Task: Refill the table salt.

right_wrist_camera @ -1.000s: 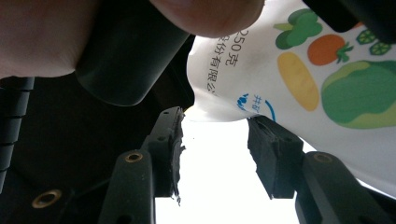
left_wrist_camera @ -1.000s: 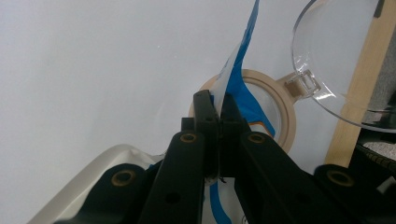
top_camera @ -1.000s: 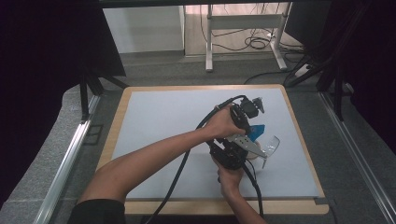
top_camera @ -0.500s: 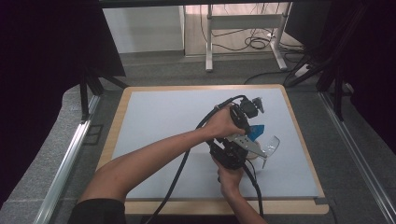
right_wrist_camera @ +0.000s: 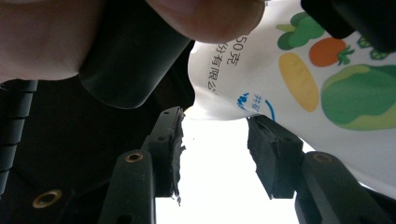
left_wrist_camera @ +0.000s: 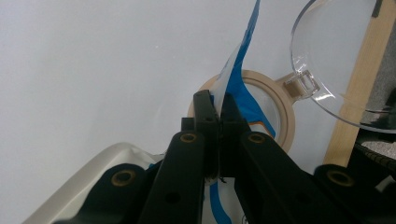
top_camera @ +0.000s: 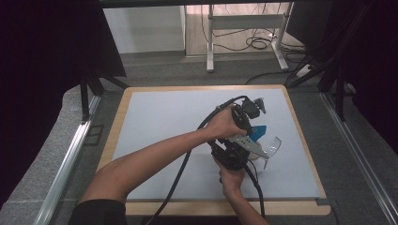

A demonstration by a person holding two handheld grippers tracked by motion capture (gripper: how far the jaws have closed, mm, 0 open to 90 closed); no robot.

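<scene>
Left gripper view: tongs (left_wrist_camera: 215, 109) pinch a blue-white pouch (left_wrist_camera: 239, 70) (upright)

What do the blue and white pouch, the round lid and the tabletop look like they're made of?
Pouch: thin, flexible printed plastic film, creased where the left gripper pinches it. Lid: clear, hard, glossy plastic; you see through it. Table: matte pale sheet, seemingly laminate, with a wood-coloured edge.

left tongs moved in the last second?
No. In the high view the left tongs sit at the same spot against the table's right edge as a second ago, shut on the blue pouch.
</scene>
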